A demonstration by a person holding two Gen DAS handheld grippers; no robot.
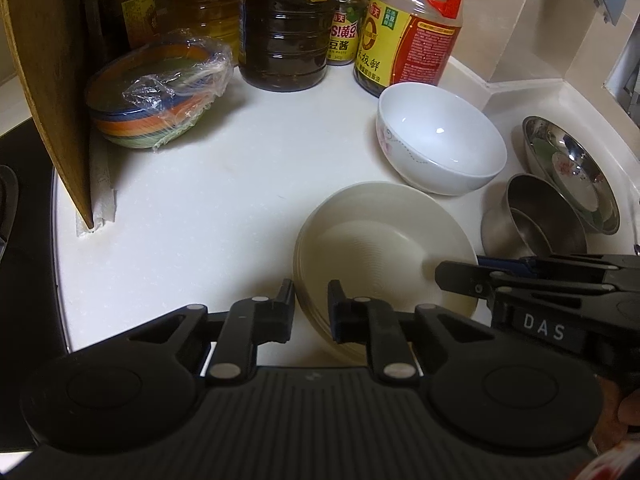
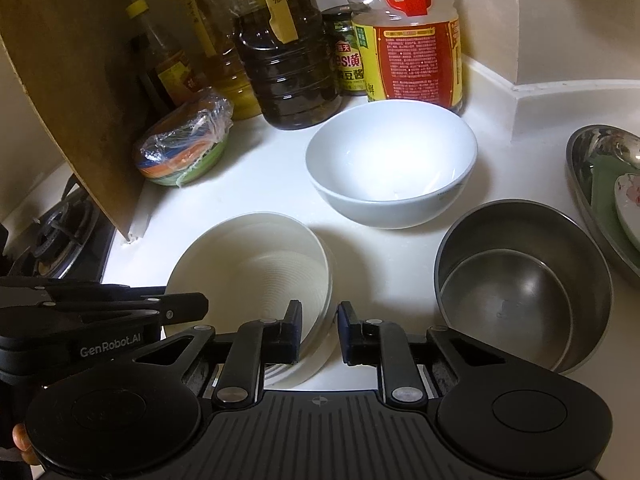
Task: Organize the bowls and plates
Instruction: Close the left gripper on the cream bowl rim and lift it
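The bottle tops at the far edge are cut off in both views, and a brown board (image 1: 48, 92) leaning at the far left hides part of the bottles behind it. A stove burner (image 2: 56, 232) shows only in the right wrist view, left of the board. In the steel tray (image 1: 568, 168) at the far right lie a green dish and a flowered one, both half out of frame and hard to make out.

On the white counter (image 1: 200, 208) I count one stack of cream plates (image 1: 380, 248), near centre; how many plates are in it cannot be told, though ribbed rims show at its near edge. One white bowl (image 1: 440, 136) stands behind it, apart. Two steel bowls (image 2: 520, 280), one nested in the other, sit to the right, near the tray. One wrapped stack of coloured bowls (image 1: 160, 108) sits by the board at the far left. About five bottles and one jar (image 1: 348, 20) line the back.

The left gripper (image 1: 310, 312) is drawn narrow over the left rim of the plates, one finger inside, one outside; the pads seem to press the rim. The right gripper (image 2: 320, 334) straddles the right rim the same way, also narrow, but a slim gap shows beside its right pad, so a firm grip cannot be told.
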